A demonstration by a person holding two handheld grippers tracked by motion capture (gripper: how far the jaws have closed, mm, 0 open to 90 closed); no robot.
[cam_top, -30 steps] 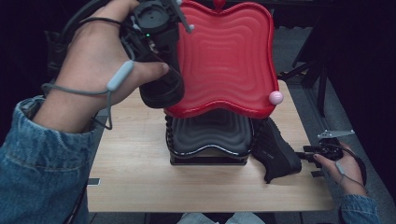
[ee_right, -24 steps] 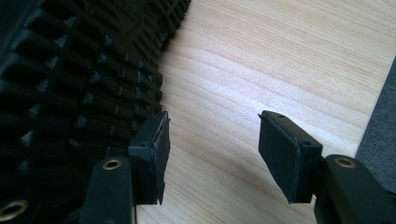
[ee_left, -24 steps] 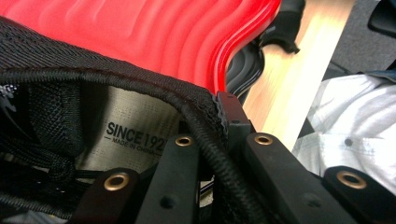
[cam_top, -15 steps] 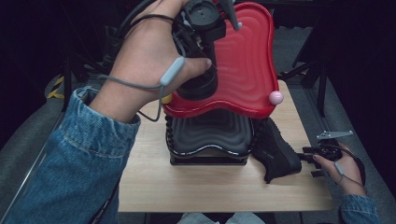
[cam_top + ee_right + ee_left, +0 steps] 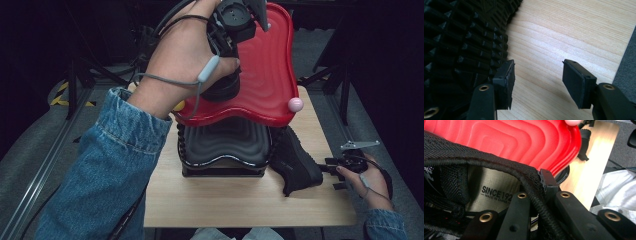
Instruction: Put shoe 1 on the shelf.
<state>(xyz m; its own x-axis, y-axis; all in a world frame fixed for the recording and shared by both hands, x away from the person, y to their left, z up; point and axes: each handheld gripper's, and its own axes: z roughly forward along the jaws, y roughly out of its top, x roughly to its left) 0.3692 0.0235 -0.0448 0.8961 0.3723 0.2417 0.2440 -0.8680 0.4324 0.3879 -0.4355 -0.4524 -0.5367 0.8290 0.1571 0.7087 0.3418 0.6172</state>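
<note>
Two grippers: left gripper [image 5: 541,195] pinches a black shoe's collar [image 5: 499,167] above the red tray [image 5: 270,65]; right gripper [image 5: 536,77] spread, another shoe's sole [image 5: 461,37] touching one pad

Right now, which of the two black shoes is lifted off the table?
The shoe clamped by the left gripper, held above the red tray. The other shoe lies on the table, beside the open right gripper.

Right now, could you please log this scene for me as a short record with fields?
left gripper: shut on the collar of a black shoe, held over the red tray
right gripper: open, low over the table, beside a second shoe's sole
red tray: tilted on the black trays
pink ball: at the red tray's rim
</note>
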